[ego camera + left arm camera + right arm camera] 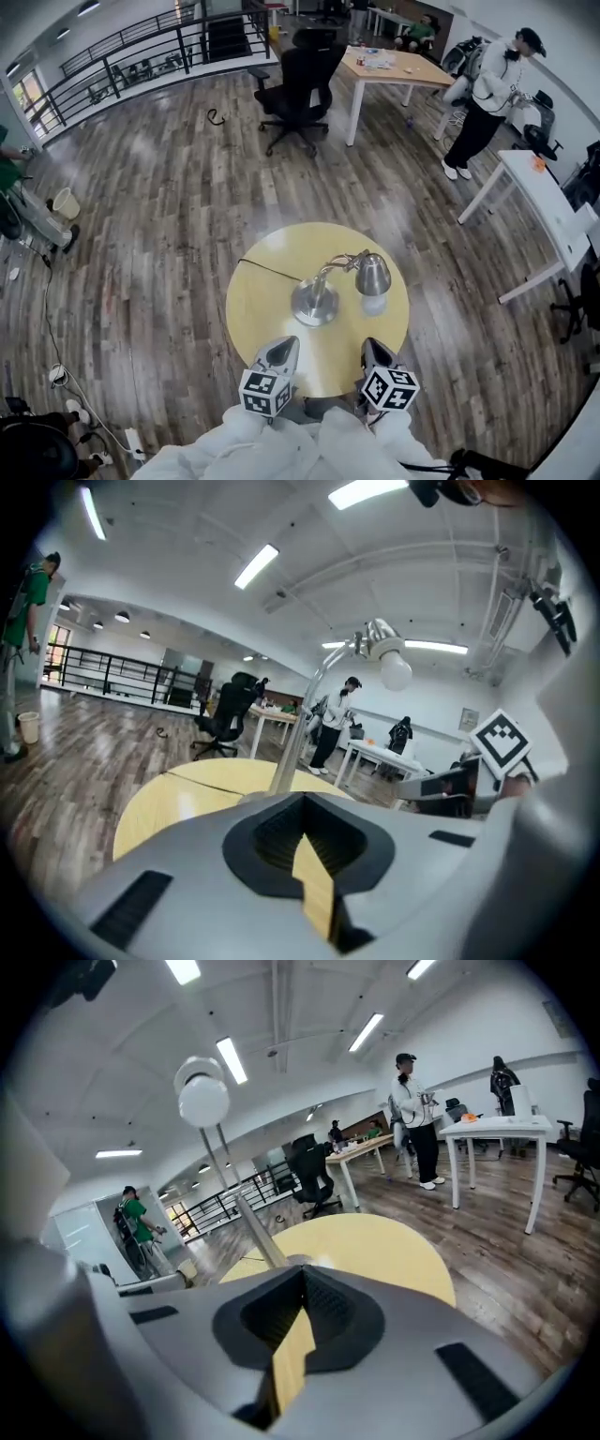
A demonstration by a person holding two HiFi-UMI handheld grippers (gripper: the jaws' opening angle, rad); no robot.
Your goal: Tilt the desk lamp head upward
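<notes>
Left gripper (280,345) and right gripper (374,347) are closed and empty, so we should open one, hold the lamp head (373,274) lightly and pivot it upward, steadying the base (315,302)

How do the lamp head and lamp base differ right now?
The lamp head is a bell-shaped shade raised off the table on a curved arm; the lamp base is a flat round disc resting on it. The lamp head points down with a white bulb; the lamp base takes the cord. Both are silvery metal.
</notes>
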